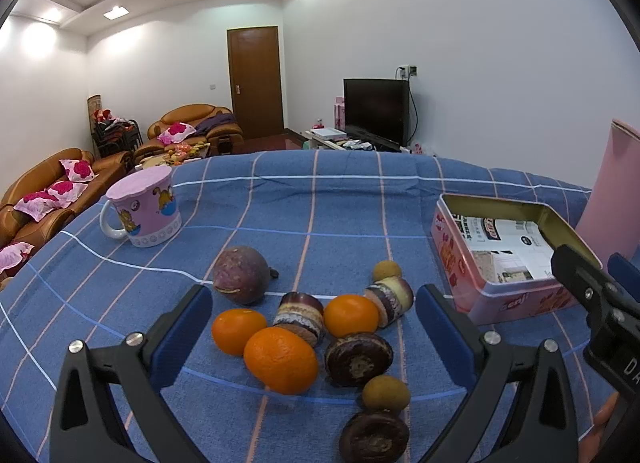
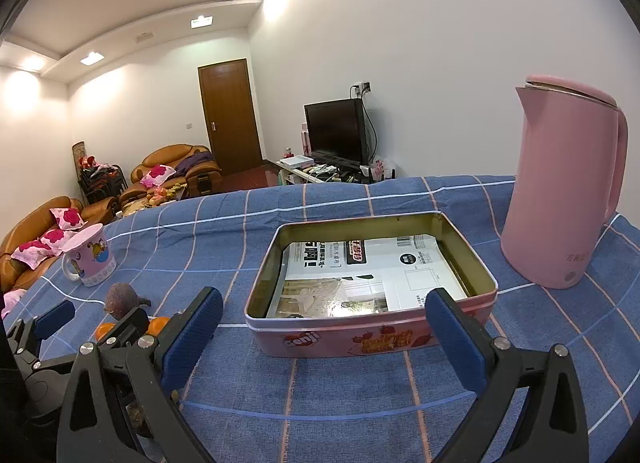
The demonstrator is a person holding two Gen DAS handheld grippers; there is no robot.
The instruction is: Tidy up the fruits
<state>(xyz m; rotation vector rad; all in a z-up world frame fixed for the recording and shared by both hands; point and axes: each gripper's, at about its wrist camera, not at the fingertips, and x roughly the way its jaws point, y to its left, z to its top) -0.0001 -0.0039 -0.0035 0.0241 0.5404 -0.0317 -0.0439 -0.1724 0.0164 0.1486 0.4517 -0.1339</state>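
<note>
A heap of fruit lies on the blue checked cloth in the left wrist view: a purple passion fruit [image 1: 242, 281], three oranges [image 1: 281, 360], several dark brown chestnut-like pieces [image 1: 358, 359] and two small tan longans [image 1: 386, 393]. My left gripper [image 1: 314, 295] stands open over the heap, its blue pads on either side of the oranges and apart from them. An open pink tin [image 1: 452, 263], lined with printed paper, sits to the right. My right gripper [image 2: 325, 299] is open in front of that tin [image 2: 340, 337], holding nothing. The left gripper [image 2: 94, 321] hides most of the fruit in the right wrist view.
A pink mug [image 1: 144, 211] stands at the back left of the cloth. A tall pink kettle [image 2: 560, 191] stands right of the tin. The right gripper [image 1: 596, 263] reaches in beside the tin. Sofas, a door and a television lie beyond the table's far edge.
</note>
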